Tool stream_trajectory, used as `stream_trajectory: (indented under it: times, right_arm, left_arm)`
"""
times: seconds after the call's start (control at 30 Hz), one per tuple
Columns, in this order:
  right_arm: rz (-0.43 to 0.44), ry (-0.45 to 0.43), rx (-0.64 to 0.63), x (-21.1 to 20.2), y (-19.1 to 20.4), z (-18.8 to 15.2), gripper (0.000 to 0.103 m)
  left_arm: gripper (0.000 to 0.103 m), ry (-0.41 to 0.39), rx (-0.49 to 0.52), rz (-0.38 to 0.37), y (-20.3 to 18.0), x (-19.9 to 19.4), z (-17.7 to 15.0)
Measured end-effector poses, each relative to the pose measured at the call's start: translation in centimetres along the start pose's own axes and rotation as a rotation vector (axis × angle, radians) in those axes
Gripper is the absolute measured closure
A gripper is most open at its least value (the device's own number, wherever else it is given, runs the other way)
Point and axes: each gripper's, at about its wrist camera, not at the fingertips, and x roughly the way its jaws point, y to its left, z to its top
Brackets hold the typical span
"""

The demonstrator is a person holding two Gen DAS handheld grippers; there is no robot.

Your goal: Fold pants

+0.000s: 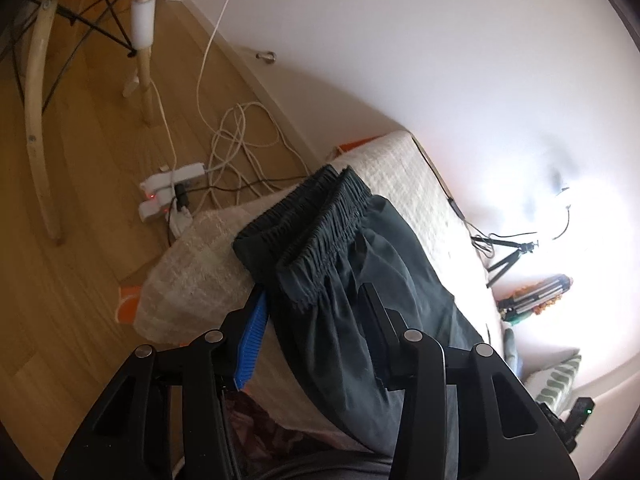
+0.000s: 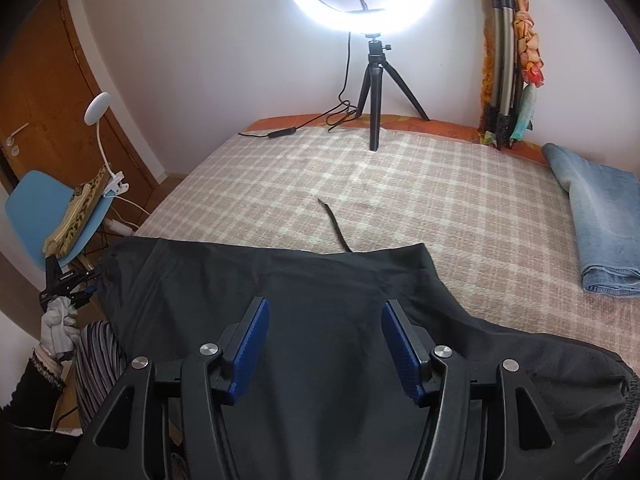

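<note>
Dark pants [image 1: 360, 220] lie over the near corner of the bed, two gathered elastic edges [image 1: 320, 216] side by side at the far end. My left gripper [image 1: 314, 292] straddles the cloth at the bed's edge. Its blue pad [image 1: 252, 344] stands just clear of the fabric on the left, and the other finger [image 1: 376, 320] rests over the cloth. In the right wrist view the pants [image 2: 240, 272] spread flat across the blanket. My right gripper [image 2: 325, 306] hovers above them, open, blue pads [image 2: 252, 352] apart with nothing between them. A gloved hand [image 2: 60, 328] holds the left gripper [image 2: 68, 284].
The plaid blanket [image 2: 400, 184] covers the bed. A ring light on a tripod [image 2: 374, 92] stands at the far edge, and folded jeans [image 2: 600, 220] lie at the right. A thin dark strap [image 2: 334, 224] lies beyond the pants. A blue chair [image 2: 40, 208] and a power strip with cables [image 1: 172, 192] are on the floor.
</note>
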Motion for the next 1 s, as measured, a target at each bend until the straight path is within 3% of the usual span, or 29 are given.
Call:
stream_trajectory:
  times: [0.13,0.2,0.27,0.4,0.7,0.83,1.0]
  right_arm:
    - [0.009,0.005,-0.027,-0.2,0.7,-0.2,0.041]
    - [0.011,0.008,-0.032,-0.2,0.8,-0.2,0.04]
    - [0.012,0.013,-0.032,-0.1,0.9,-0.2,0.04]
    - [0.015,0.022,-0.035,0.2,1.3,-0.1,0.04]
    - [0.116,0.091,-0.102,3.3,7.2,1.3,0.039]
    - [0.195,0.126,-0.134,5.5,10.6,2.4,0.039]
    - [0.287,0.168,-0.188,8.8,15.7,3.9,0.035]
  left_arm:
    - [0.057,-0.012,0.035,0.028,-0.5,0.3,0.1]
    - [0.066,-0.03,0.07,0.063,-1.1,0.4,-0.2]
    - [0.083,-0.047,0.111,0.116,-1.6,0.5,-0.5]
    - [0.09,-0.089,0.151,0.142,-2.4,0.2,-1.0]
    - [0.093,-0.158,0.439,0.219,-7.7,-0.4,-2.0]
    - [0.094,-0.18,0.484,0.201,-8.6,-0.9,-2.4]
    - [0.094,-0.196,0.651,0.193,-11.6,-1.6,-3.9]
